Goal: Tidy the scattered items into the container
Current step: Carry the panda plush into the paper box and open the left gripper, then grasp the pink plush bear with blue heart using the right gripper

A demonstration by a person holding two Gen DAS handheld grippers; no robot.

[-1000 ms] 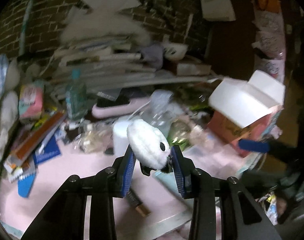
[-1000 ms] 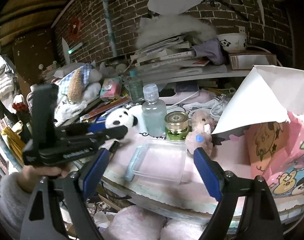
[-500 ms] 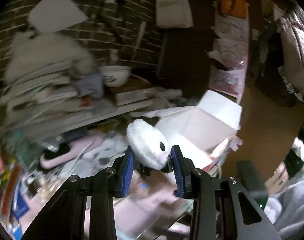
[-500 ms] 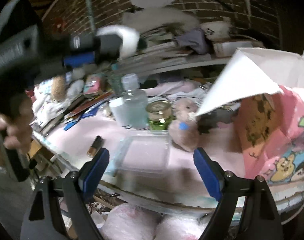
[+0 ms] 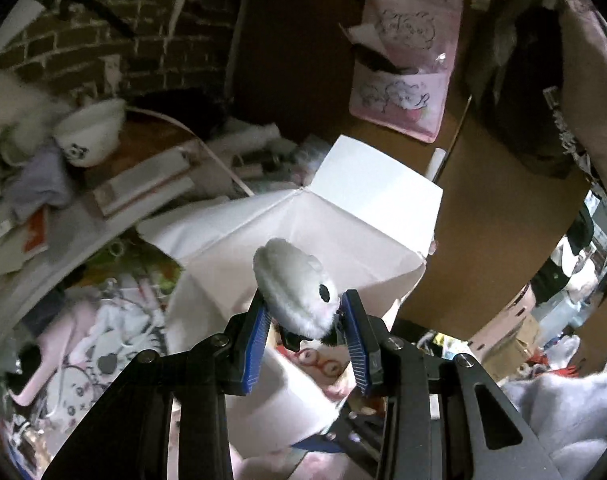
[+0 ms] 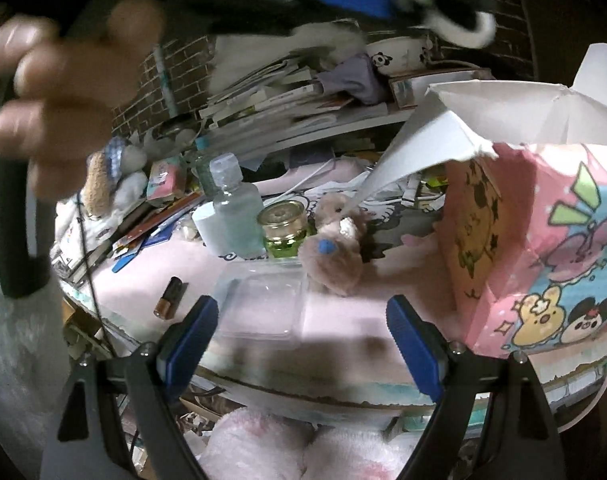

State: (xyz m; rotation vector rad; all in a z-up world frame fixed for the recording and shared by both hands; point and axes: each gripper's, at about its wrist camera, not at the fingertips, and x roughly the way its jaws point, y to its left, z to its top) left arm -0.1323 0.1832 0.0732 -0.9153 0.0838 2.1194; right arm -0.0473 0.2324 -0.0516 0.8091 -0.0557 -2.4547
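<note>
Above the open box [image 5: 343, 216], left hand-held gripper [image 5: 305, 330] clamps the panda plush [image 5: 291, 284]; right [image 6: 301, 340] gapes wide.

Your left gripper [image 5: 309, 334] shows blue ribbed pads on black arms, and the panda plush [image 5: 293, 286] between them is white with a black eye patch and black at its base. The box [image 5: 367, 200] has plain white flaps inside — its outside [image 6: 543, 264] is pink with cartoon animals, green dashes and a yellow panel. Your right gripper [image 6: 303, 336] carries the same blue pads on black. On the pale pink table cover [image 6: 143, 280]: a tan plush [image 6: 331, 256] with a blue nose, a green jar [image 6: 282, 226] with a gold lid, a pale blue-green bottle [image 6: 235, 216], a clear tray [image 6: 259, 304] — and a brown-and-black battery [image 6: 168, 298]
</note>
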